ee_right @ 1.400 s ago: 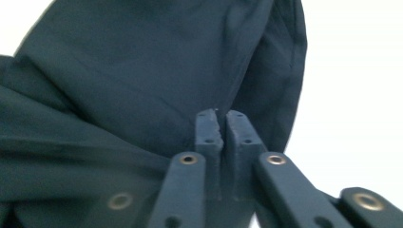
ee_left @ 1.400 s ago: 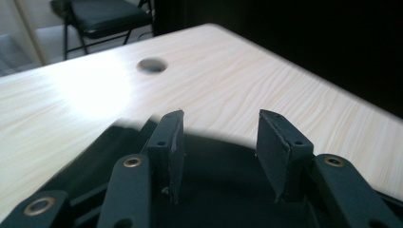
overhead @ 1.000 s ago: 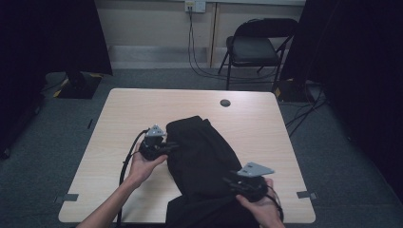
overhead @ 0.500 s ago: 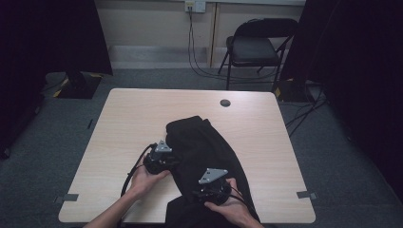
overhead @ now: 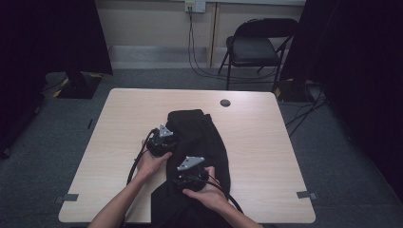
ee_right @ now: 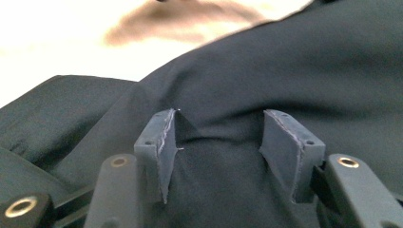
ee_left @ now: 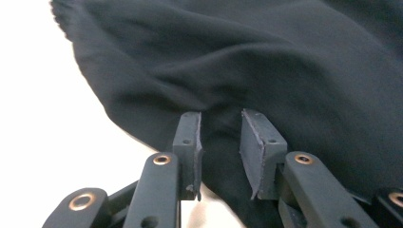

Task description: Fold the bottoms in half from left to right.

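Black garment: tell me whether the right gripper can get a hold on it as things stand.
Probably yes. The right gripper sits right on the black garment, jaws apart with a ridge of cloth between the pads, and nothing stands in the way.

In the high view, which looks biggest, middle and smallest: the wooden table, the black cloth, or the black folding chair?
1. Light wooden table
2. Black crumpled cloth
3. Black folding chair, though it stands farther from the camera, so its true size is unsure.
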Available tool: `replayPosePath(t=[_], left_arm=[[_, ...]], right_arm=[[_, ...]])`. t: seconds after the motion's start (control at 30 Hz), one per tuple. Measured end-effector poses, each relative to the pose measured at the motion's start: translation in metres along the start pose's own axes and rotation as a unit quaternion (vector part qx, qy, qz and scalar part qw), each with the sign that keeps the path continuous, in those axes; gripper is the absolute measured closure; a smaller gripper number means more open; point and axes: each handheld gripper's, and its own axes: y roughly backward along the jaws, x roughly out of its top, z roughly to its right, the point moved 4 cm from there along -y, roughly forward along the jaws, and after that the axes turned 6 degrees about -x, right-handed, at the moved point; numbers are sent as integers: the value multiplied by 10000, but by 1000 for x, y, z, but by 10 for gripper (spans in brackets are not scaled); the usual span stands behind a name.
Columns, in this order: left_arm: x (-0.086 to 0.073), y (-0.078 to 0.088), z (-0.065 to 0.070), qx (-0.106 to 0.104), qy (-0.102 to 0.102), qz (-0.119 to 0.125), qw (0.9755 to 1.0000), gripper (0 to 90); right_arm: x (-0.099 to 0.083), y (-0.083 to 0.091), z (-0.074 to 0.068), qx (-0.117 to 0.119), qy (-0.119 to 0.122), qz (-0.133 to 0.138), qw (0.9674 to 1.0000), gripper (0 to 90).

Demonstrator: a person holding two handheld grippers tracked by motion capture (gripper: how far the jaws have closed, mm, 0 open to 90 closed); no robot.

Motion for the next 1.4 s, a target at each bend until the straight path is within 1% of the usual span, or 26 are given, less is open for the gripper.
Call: replayPosePath(t=[0.07, 0.13, 0.17, 0.23, 0.3, 0.33, 0.37, 0.4, 0.43, 0.47, 0.5, 0.53, 0.6, 0.63, 0.7, 0.73, 0.77, 0.83, 0.93, 1.0, 1.07, 1.1, 1.13, 1.27, 1.37, 1.4], left_arm=[[4, -5, -12, 210, 14, -6, 9998, 690], [7, -10, -25, 333, 14, 123, 9994, 692], [8, -13, -32, 325, 58, 162, 9993, 692], [9, -18, -44, 103, 234, 375, 9990, 690], [9, -18, -49, 45, 466, 377, 9982, 667], [10, -16, -50, 57, 495, 248, 9985, 647], [10, -14, -49, 80, 485, 151, 9987, 618], [8, -10, -47, -50, 501, 50, 9987, 611], [8, -6, -45, -52, 532, 40, 9986, 602], [7, -1, -44, -73, 530, 102, 9985, 588], [7, 6, -41, -182, 469, 205, 9985, 588], [6, 13, -36, -322, 418, 295, 9982, 588], [4, 31, -26, -332, 193, 289, 9988, 588], [3, 38, -23, -318, 126, 328, 9989, 588], [-1, 56, -12, -490, 50, 393, 9980, 588], [-3, 61, -6, -577, 81, 437, 9973, 588], [-7, 68, 2, -677, -2, 393, 9969, 587], [-16, 76, 16, -776, -132, 440, 9959, 578], [-27, 76, 29, -979, -123, 290, 9947, 575], [-31, 70, 34, -1090, -152, 186, 9937, 574], [-33, 63, 36, -1100, -199, 58, 9937, 574], [-34, 60, 35, -1178, -71, 65, 9930, 573], [-35, 58, 35, -1194, 16, 68, 9928, 566], [-39, 53, 32, -1073, -143, -104, 9941, 553], [-42, 51, 29, -1103, -3, -115, 9938, 539], [-43, 51, 29, -1119, 56, -133, 9936, 538]], right_arm=[[12, -12, -2, 8, 16, 20, 10000, 456], [20, -22, -1, 34, 32, 131, 9999, 457], [23, -27, 0, 39, 28, 164, 9999, 457], [30, -34, 5, 16, 24, 168, 9999, 458], [35, -39, 9, 18, 39, 141, 9999, 458], [36, -40, 12, 61, 69, 122, 9999, 457], [37, -39, 14, 155, 138, 90, 9997, 454], [37, -37, 16, 173, 192, 13, 9997, 403], [37, -33, 20, 142, 137, -26, 9998, 375], [38, -25, 23, 226, 54, 58, 9997, 387], [39, -18, 25, 246, 24, 149, 9996, 390], [40, -7, 28, 189, 36, 256, 9995, 390], [37, 19, 36, 86, -60, 435, 9990, 392], [33, 30, 41, 40, -87, 460, 9989, 397], [23, 49, 49, -96, -170, 559, 9982, 432], [14, 61, 52, -190, -282, 590, 9977, 441], [8, 69, 54, -217, -342, 613, 9973, 455], [-6, 87, 52, -312, -351, 664, 9967, 491], [-32, 106, 47, -372, -370, 549, 9971, 558], [-47, 106, 42, -241, -332, 378, 9984, 585], [-62, 104, 38, -175, -353, 299, 9988, 590], [-68, 101, 37, -114, -361, 256, 9990, 590], [-72, 99, 36, -87, -374, 181, 9991, 590], [-75, 92, 38, -120, -319, 38, 9994, 595], [-82, 85, 40, -196, -167, -222, 9994, 600], [-84, 85, 41, -191, -147, -220, 9995, 600]])
